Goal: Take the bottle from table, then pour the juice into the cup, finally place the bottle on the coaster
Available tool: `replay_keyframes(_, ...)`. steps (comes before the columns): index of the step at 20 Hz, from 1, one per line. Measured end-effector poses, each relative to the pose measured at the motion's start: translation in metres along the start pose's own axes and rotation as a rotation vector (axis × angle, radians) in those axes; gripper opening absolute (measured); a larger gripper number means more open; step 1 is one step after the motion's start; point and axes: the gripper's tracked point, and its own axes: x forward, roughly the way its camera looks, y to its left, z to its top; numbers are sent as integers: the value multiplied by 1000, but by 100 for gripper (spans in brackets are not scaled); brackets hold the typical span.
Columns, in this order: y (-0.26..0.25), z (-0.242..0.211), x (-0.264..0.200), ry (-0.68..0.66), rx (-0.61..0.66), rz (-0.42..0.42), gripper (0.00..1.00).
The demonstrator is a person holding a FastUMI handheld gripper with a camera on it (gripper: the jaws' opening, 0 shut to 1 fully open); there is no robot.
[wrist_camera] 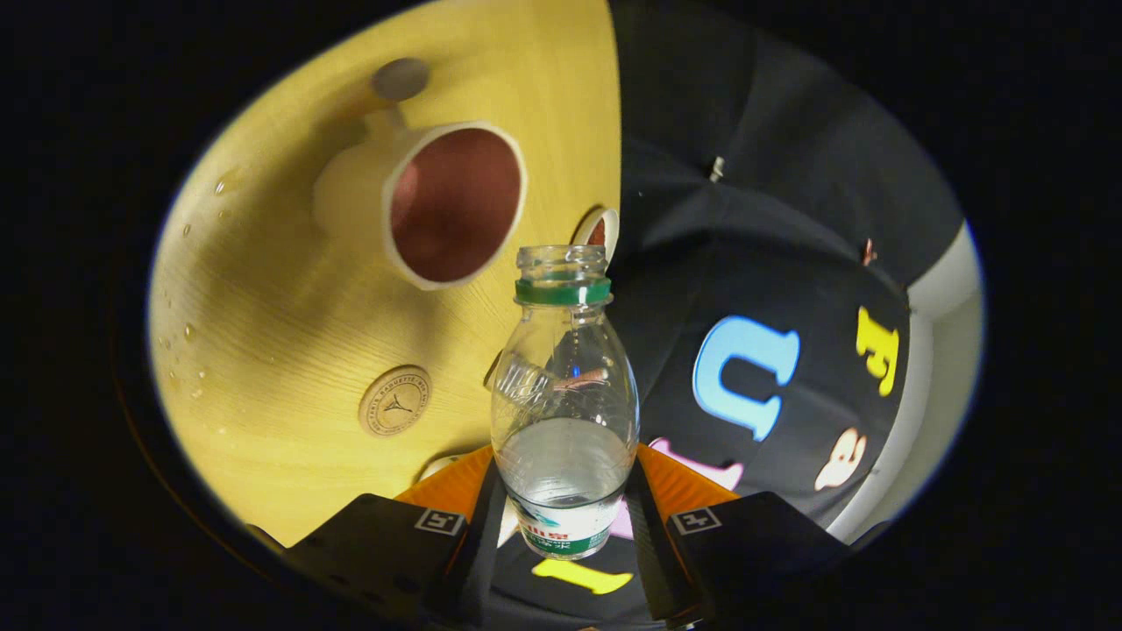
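My gripper is shut on a clear plastic bottle with a green neck ring and no cap; both fingers press on its lower body near the label. The view is rolled sideways, so the bottle is tipped, and clear liquid fills its lower part. Beyond the bottle's mouth lies a white cup with a dark red inside, its opening facing me and nothing visibly running into it. A round wooden coaster lies flat on the yellow wooden table, beside the bottle and nearer to my fingers than the cup.
Water drops dot the table on the far side of the coaster. A grey round disc lies beyond the cup. A second small white rim peeks out behind the bottle's mouth at the table's edge.
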Motion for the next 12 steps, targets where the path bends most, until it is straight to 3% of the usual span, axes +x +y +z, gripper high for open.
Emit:
replay_keyframes(5, -18, -20, -22, 44, 464, 26, 70)
replay_keyframes(9, -54, -30, -31, -7, 765, -23, 70)
replay_keyframes(12, -60, -39, -31, -25, 961, -14, 70)
